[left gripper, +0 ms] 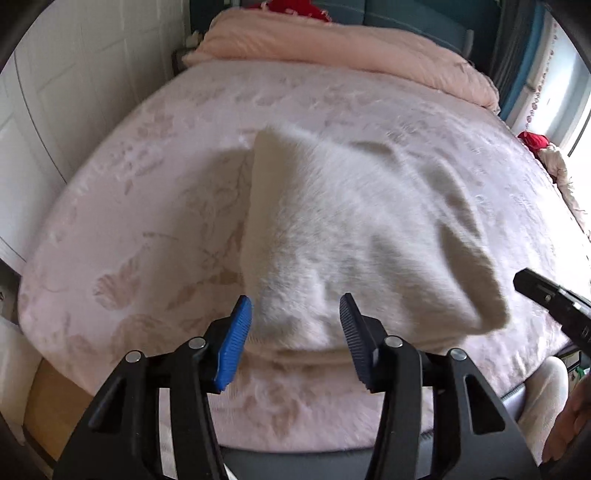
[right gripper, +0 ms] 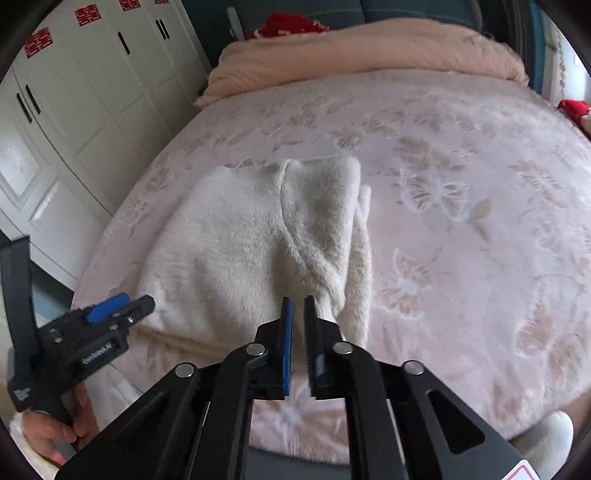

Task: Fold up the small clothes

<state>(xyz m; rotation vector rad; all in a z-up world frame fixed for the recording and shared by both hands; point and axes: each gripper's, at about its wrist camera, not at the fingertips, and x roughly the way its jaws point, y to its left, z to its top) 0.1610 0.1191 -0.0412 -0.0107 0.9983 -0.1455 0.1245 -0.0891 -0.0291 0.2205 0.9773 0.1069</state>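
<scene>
A fluffy white garment (left gripper: 343, 236) lies folded on the pink bed cover (left gripper: 147, 206). My left gripper (left gripper: 295, 317) is open, its blue pads on either side of the garment's near edge, holding nothing. In the right wrist view the same garment (right gripper: 240, 243) lies ahead. My right gripper (right gripper: 298, 314) has its jaws nearly together with a narrow gap, just short of the garment's near right corner, and nothing shows between the pads. The left gripper (right gripper: 122, 306) shows at the left of that view, and the right gripper's tip (left gripper: 546, 295) at the right of the left wrist view.
A peach quilt (left gripper: 332, 48) is rolled at the bed's far end, with red cloth (right gripper: 288, 24) behind it. White wardrobe doors (right gripper: 92, 81) stand to the left. A red item (left gripper: 533, 142) lies at the bed's right edge. The bed's near edge is just below the grippers.
</scene>
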